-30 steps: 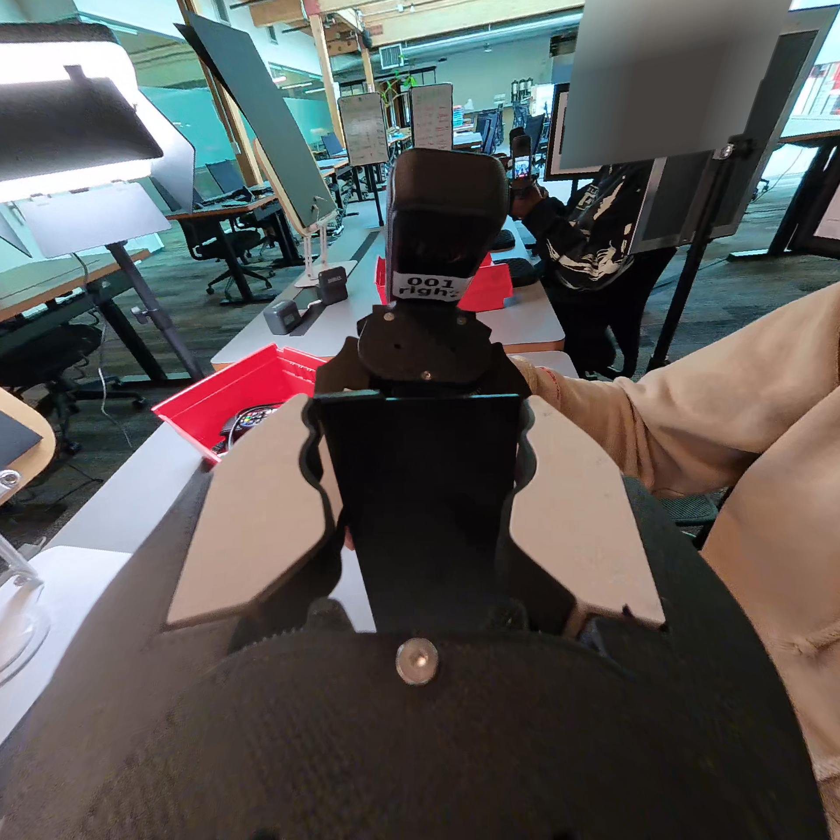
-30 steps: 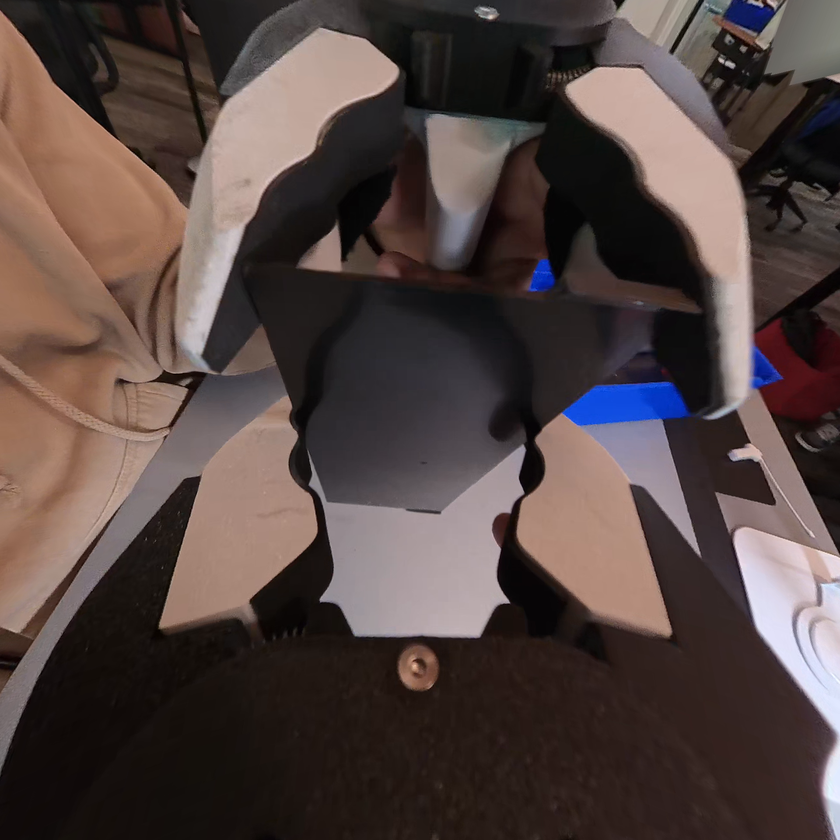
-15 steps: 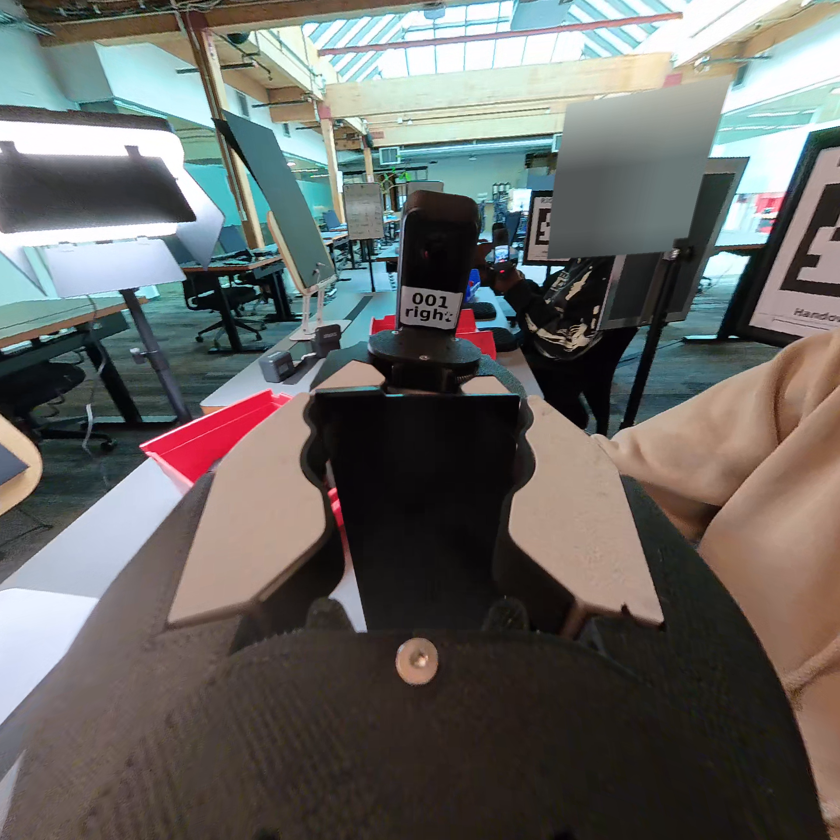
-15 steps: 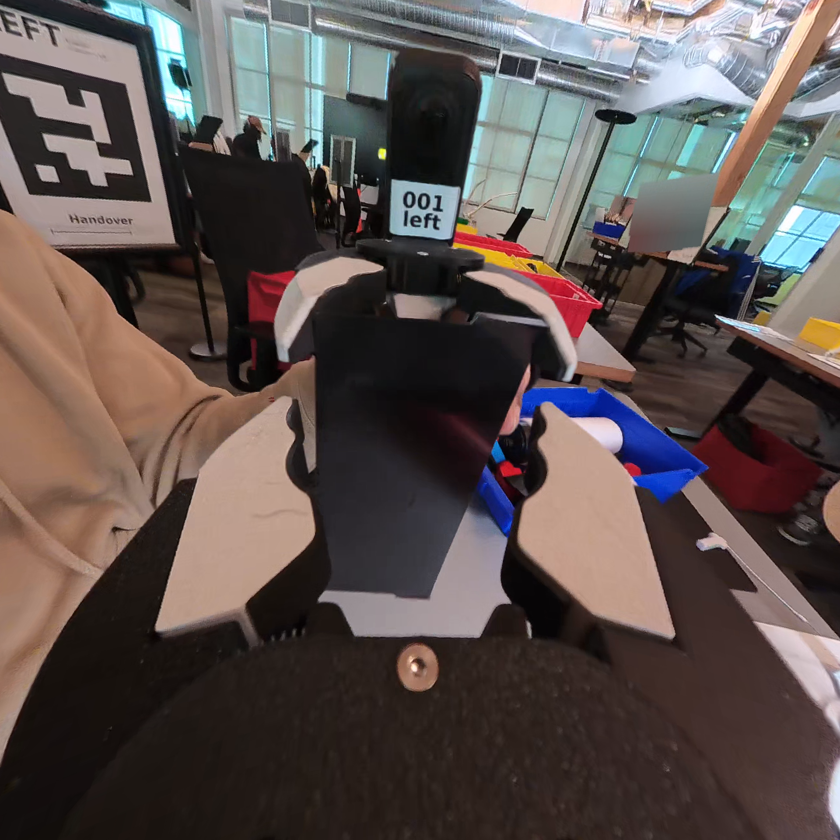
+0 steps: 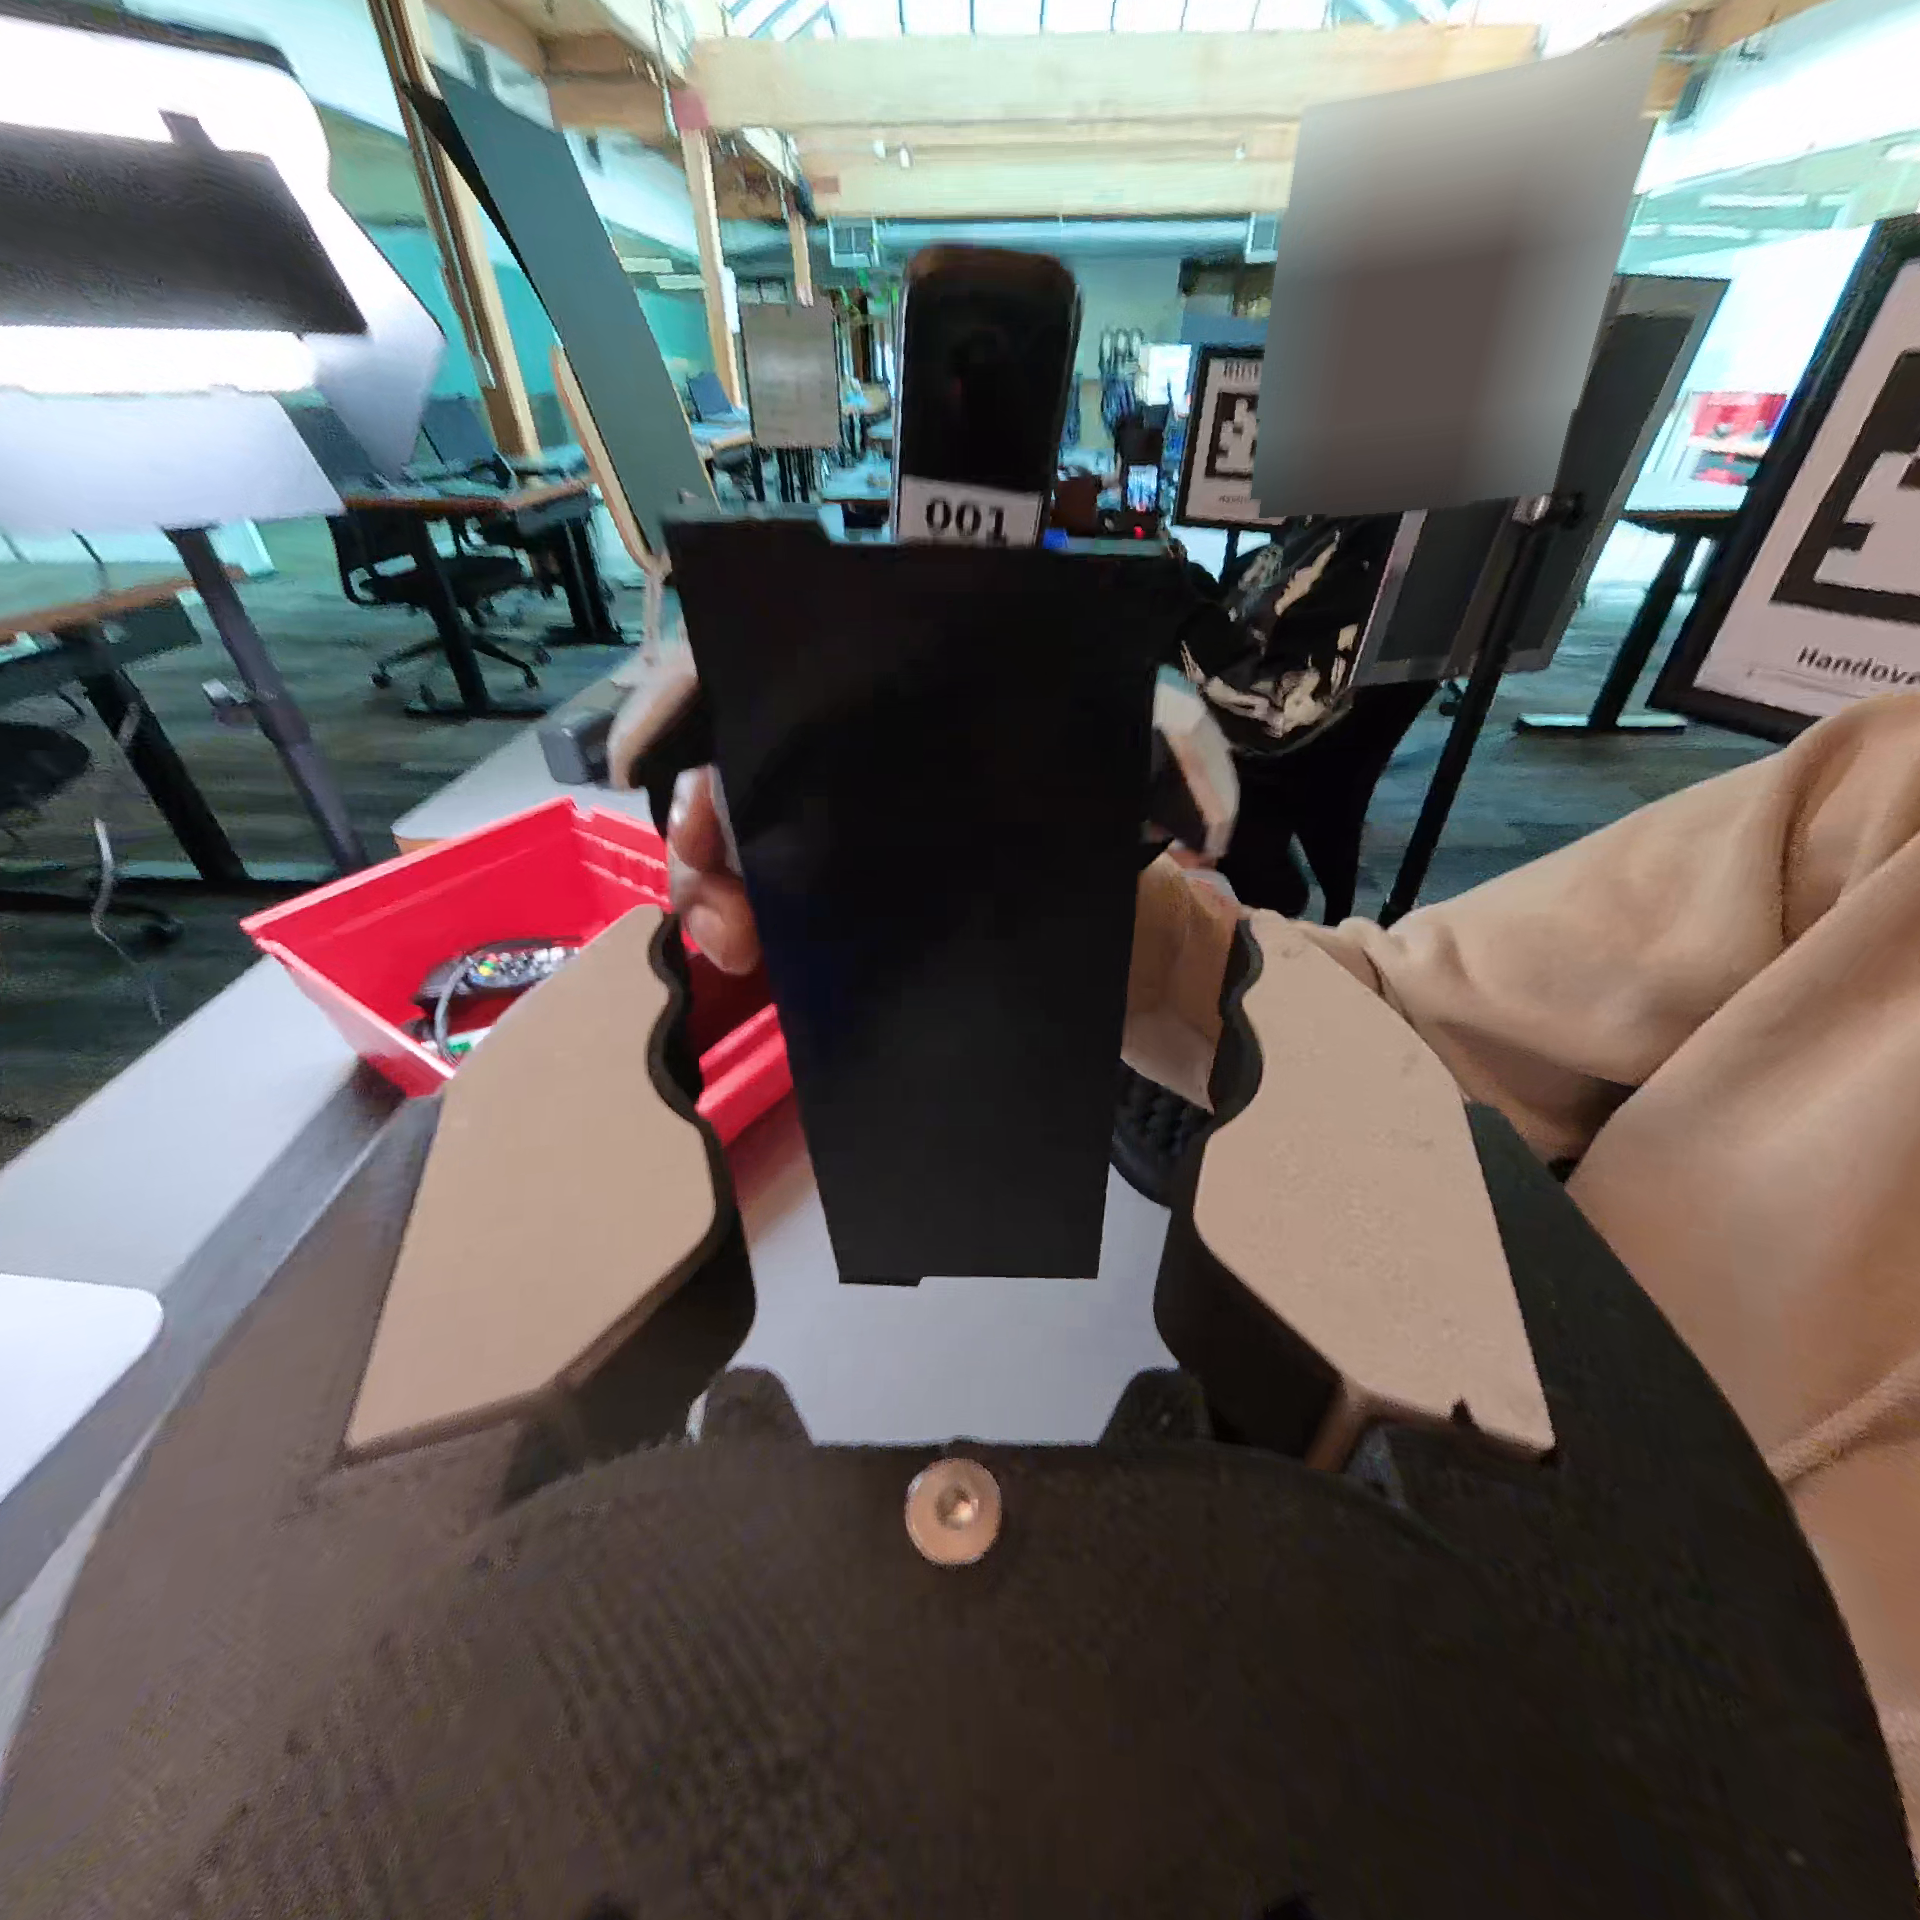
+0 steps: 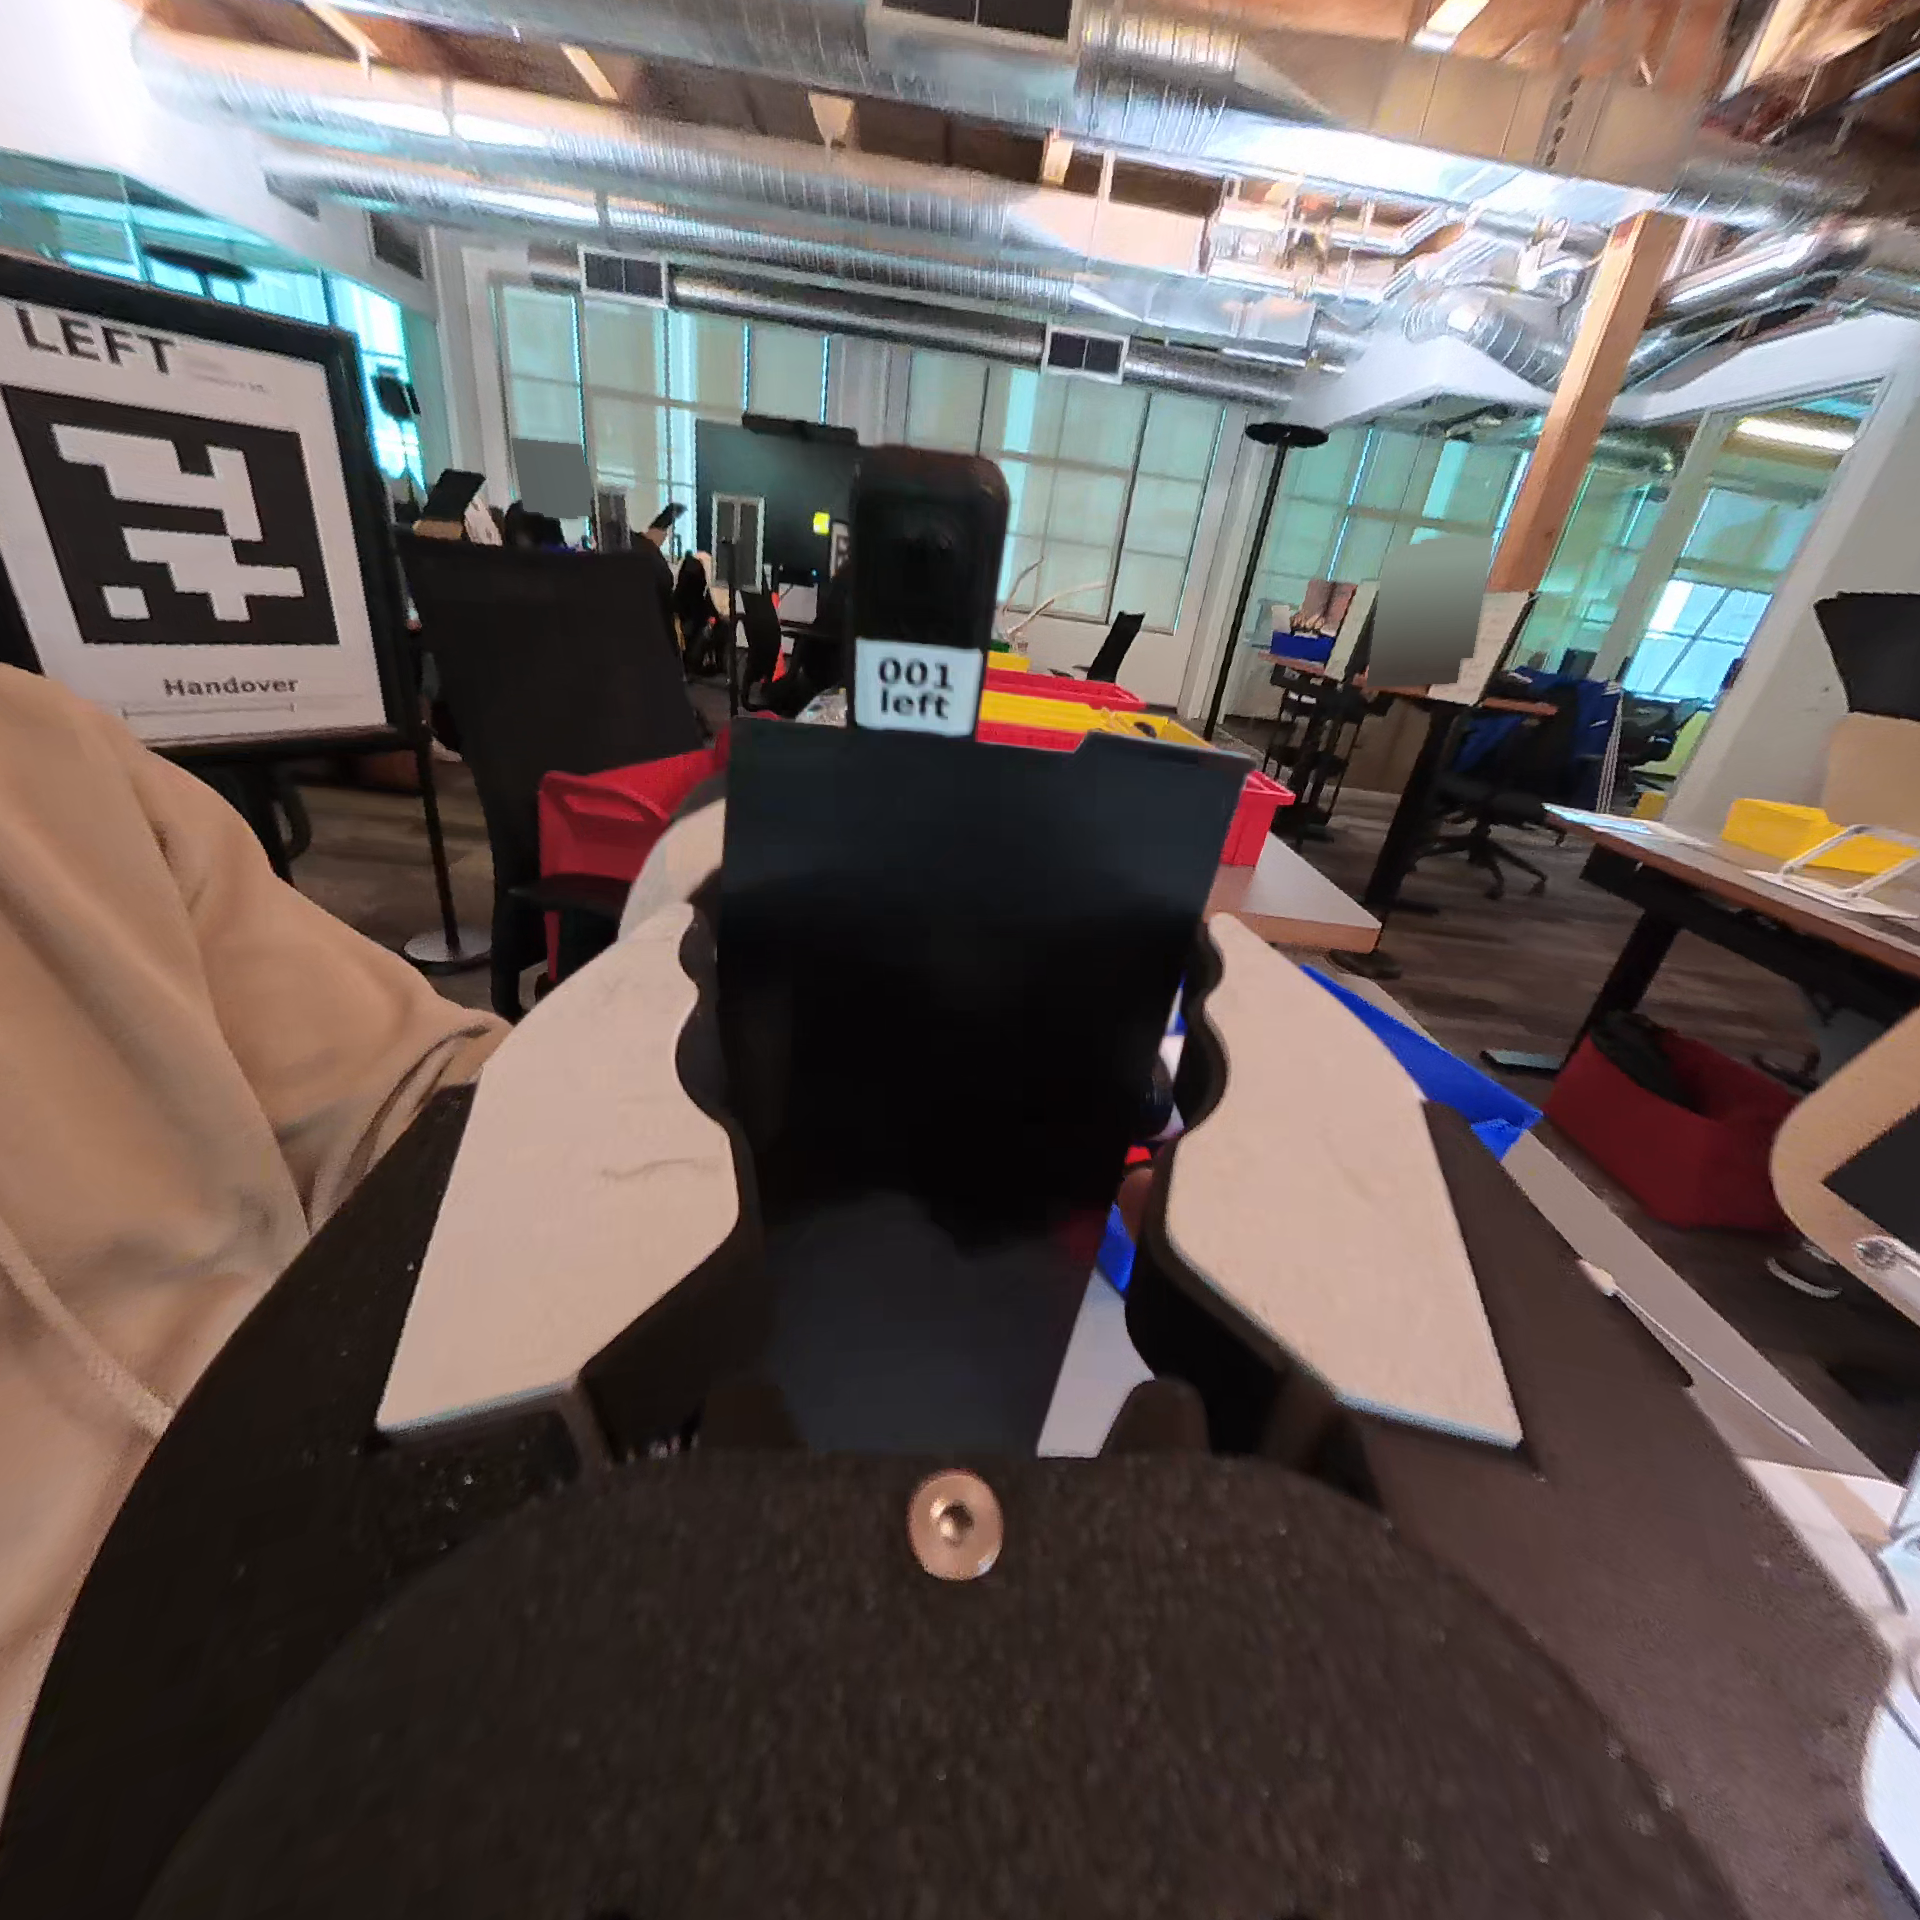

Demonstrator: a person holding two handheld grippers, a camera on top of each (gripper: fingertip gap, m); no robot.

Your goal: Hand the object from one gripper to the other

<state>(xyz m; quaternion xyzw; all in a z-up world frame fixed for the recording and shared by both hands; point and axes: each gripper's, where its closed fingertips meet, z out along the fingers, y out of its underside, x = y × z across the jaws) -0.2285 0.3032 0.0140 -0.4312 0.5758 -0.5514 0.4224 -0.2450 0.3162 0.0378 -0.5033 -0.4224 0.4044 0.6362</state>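
Observation:
A flat black plate [image 5: 935, 1091] stands upright between the two grippers. In the left wrist view my left gripper [image 5: 956, 935] is open, with a gap between each finger and the plate's lower end. The right gripper [image 5: 925, 748] faces me behind the plate and holds its upper part. In the right wrist view my right gripper [image 6: 948, 935] is shut on the black plate [image 6: 966, 831], with both fingers pressed to its edges. The left gripper's finger [image 6: 675, 842] shows just behind the plate.
A red bin [image 5: 416, 925] with a remote and cables sits on the grey table [image 5: 156, 1143] to the left. A blue bin [image 6: 1423, 1070] lies beyond the right gripper. A person's beige sleeve [image 5: 1558, 987] fills the right side. Stands and marker boards surround the table.
My right gripper has shut on the plate. My left gripper has opened, let go and drawn back, so the plate now sits farther from it.

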